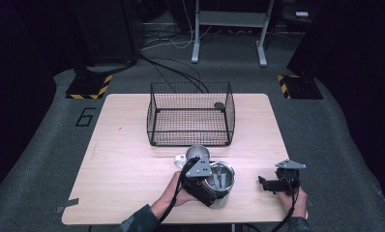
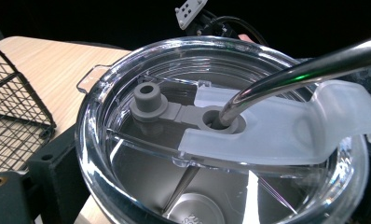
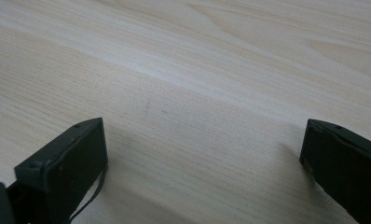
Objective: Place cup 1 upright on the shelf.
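A pale wood surface (image 1: 132, 159) sits on grey carpet in a dark room, with one wire basket (image 1: 190, 114) at upper centre. Low in the frame, just right of centre, stands one steel tumbler (image 1: 220, 186) with one clear lid (image 2: 127, 70) and one bent metal straw (image 2: 286, 77) through its grey grommet. The left gripper (image 1: 200, 181) is hard against the tumbler — its fingers appear clamped on the body, one black finger (image 2: 53, 172) showing beside the rim. The right gripper (image 1: 279, 183) rests well apart at lower right, fingers spread and empty. To lift well, I'd keep the cup upright and squeeze evenly — the straw could swing. One round metal object (image 1: 196, 153) lies behind.
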The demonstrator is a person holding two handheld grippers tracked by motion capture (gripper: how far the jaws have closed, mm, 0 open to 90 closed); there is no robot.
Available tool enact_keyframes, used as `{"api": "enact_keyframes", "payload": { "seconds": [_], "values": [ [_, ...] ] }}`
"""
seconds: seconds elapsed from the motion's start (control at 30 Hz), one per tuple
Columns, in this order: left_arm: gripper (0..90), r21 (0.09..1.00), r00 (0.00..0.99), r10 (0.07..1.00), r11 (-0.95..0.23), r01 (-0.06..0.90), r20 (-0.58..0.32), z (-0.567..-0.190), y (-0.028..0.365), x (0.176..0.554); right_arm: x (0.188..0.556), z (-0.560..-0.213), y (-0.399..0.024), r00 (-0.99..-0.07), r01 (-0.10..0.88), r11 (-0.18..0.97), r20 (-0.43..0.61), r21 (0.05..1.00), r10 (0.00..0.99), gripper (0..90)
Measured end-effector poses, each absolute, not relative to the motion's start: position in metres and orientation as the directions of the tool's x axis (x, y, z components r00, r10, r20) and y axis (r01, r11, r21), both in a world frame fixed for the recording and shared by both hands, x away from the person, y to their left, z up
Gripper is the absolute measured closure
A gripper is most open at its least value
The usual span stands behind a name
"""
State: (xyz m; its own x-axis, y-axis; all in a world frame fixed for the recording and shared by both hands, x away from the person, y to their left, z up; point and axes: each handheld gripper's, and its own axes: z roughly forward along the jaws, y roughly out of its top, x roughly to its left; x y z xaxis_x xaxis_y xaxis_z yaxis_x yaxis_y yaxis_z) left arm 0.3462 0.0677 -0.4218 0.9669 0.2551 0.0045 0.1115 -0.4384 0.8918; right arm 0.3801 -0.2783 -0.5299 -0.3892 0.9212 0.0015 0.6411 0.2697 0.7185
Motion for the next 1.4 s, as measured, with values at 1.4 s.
{"api": "enact_keyframes", "payload": {
  "seconds": [1.4],
  "values": [
    [3.7, 0.907, 0.976, 0.216, -0.413, 0.083, 0.009, -0.37, 0.062, 0.373, 0.38, -0.53, -0.278, -0.388, 0.641, 0.269, 0.002, 0.719, 0.922, 0.0]
  ]
}}
